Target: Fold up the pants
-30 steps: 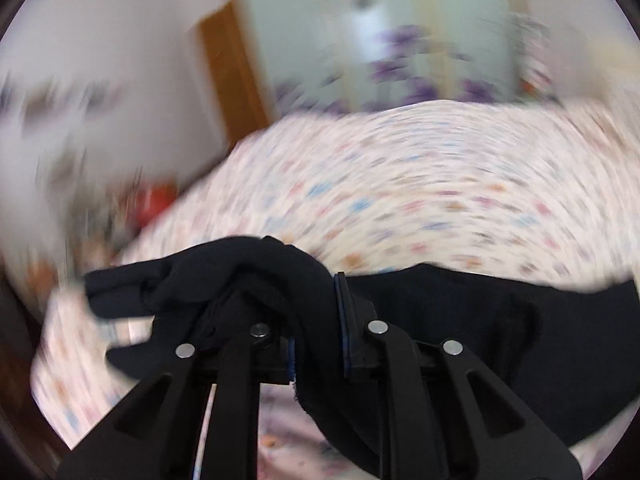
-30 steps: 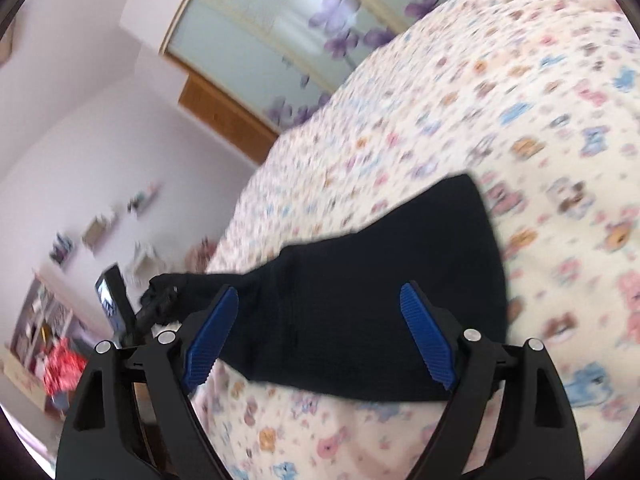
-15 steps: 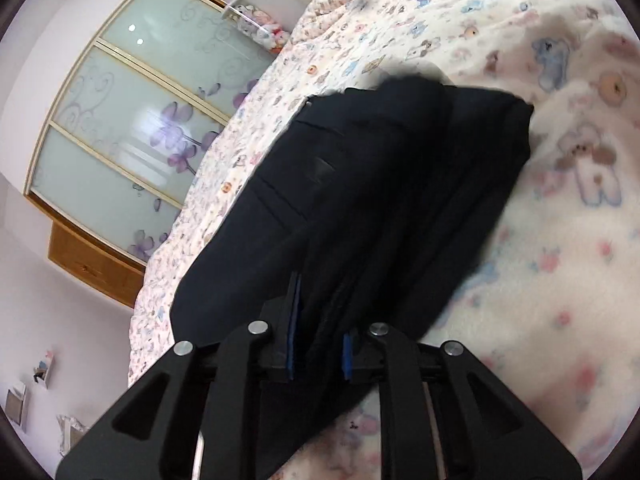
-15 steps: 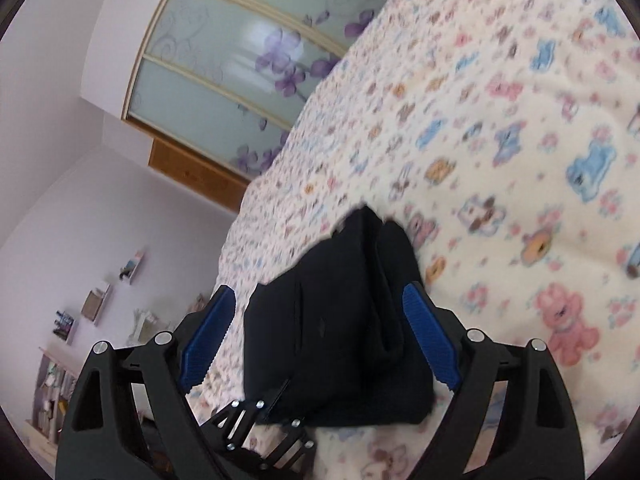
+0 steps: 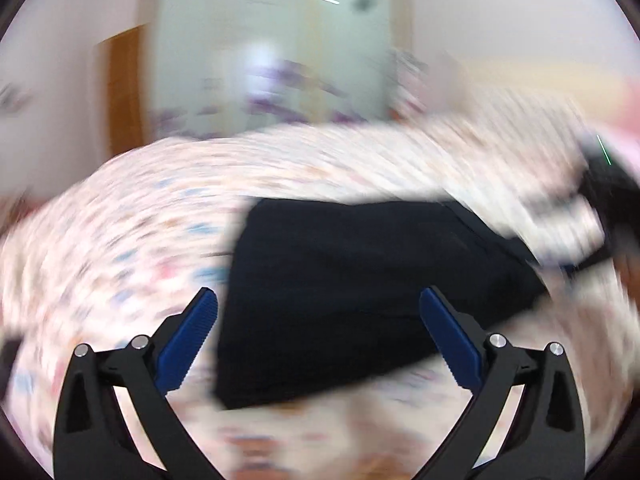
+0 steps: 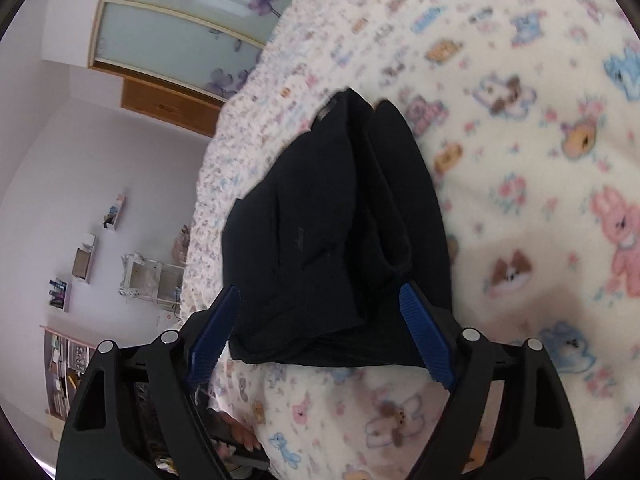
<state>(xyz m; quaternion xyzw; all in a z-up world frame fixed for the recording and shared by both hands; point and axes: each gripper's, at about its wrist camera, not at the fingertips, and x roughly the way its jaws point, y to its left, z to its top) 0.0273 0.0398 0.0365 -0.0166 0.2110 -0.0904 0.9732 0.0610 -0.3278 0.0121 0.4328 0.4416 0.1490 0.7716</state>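
The black pants (image 6: 336,232) lie folded in a compact stack on the bed's animal-print blanket (image 6: 540,128). My right gripper (image 6: 320,320) is open, its blue pads on either side of the stack's near end, holding nothing. In the blurred left wrist view the pants (image 5: 360,296) lie flat ahead. My left gripper (image 5: 320,328) is open and empty, its jaws wide apart just above the pants' near edge.
A wardrobe with frosted floral sliding doors (image 6: 192,12) stands beyond the bed. Wall shelves (image 6: 84,260) and a small white rack (image 6: 152,280) lie off the bed's left side. The other gripper's dark body (image 5: 612,200) shows at the far right.
My left gripper has let go of the pants and opened wide, and it is swinging fast. The pants now rest folded on the bed. My right gripper has moved closer to the stack.
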